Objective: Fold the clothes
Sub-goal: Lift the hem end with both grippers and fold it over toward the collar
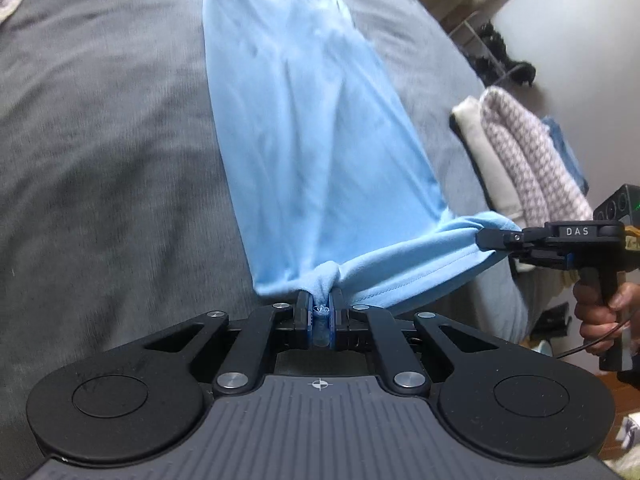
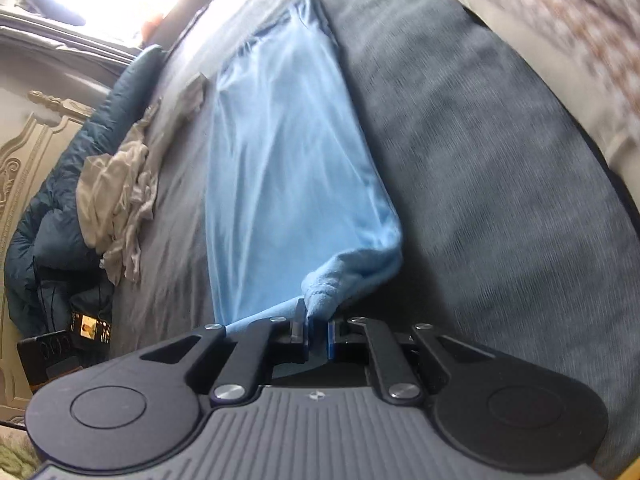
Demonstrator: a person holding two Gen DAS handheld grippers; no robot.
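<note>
On the grey bed (image 1: pixel 100 140), both grippers pinch the blue shirt's (image 1: pixel 312 140) hem.

A long shirt (image 1: pixel 320 140) lies stretched down the middle of the bed (image 1: pixel 100 160), its near end raised off it. Folded clothes (image 1: pixel 520 152) are stacked at the bed's right edge, and a crumpled garment (image 2: pixel 116 184) sits near the left edge.

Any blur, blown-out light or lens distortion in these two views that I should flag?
Left wrist view: mostly sharp, fisheye bending the grey bedspread, slight smear along the light blue cotton garment. Right wrist view: window corner blown out white, heavy motion blur on the pink-and-white patterned folded knit, garment streaked.
</note>
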